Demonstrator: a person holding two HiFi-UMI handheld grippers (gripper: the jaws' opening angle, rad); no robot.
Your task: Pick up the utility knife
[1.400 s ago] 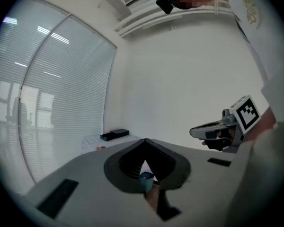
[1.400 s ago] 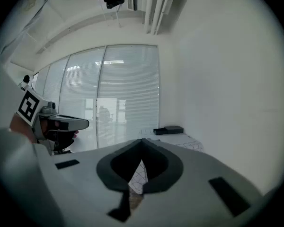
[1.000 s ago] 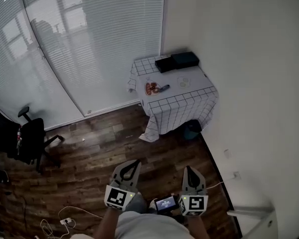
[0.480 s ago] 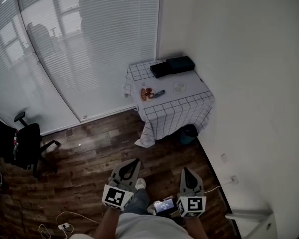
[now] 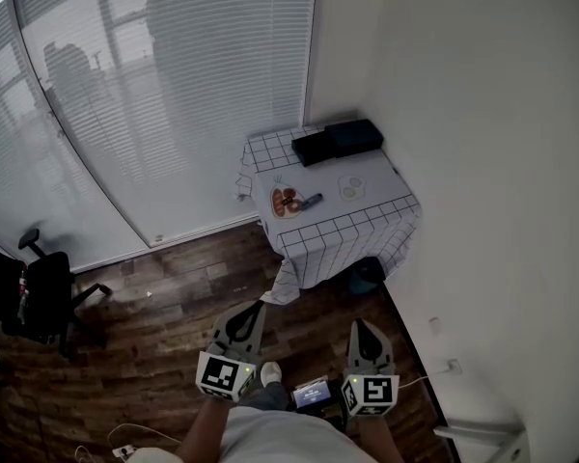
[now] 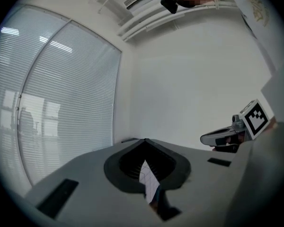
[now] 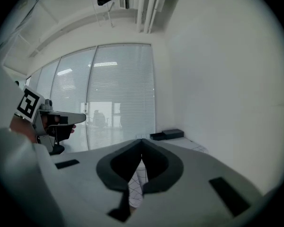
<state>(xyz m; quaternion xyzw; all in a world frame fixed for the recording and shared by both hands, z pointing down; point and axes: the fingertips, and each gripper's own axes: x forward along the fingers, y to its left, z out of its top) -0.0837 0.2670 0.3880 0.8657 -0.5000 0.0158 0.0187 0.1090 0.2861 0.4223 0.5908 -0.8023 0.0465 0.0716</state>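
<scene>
Across the room stands a small table (image 5: pixel 347 222) under a white checked cloth. On it a small dark blue utility knife (image 5: pixel 312 201) lies beside an orange-red thing (image 5: pixel 287 201). Both grippers are held low in the head view, far short of the table and pointing toward it. My left gripper (image 5: pixel 259 305) is shut and empty, its jaw tips meeting (image 6: pixel 145 139). My right gripper (image 5: pixel 360 323) also looks shut with nothing in it (image 7: pixel 141 139). Through each pair of jaws only a sliver of checked cloth shows.
Two black boxes (image 5: pixel 335 140) and a pale round item (image 5: pixel 352 187) share the table. A dark bin (image 5: pixel 367 276) sits under it. White wall on the right, blinds (image 5: pixel 164 95) behind. An office chair (image 5: pixel 39 292) stands at the left, and cables (image 5: pixel 125 442) lie on the wooden floor.
The whole view has shifted forward over the floor toward the table. Both grippers have moved along with it, still shut. The chair has slid further to the left edge.
</scene>
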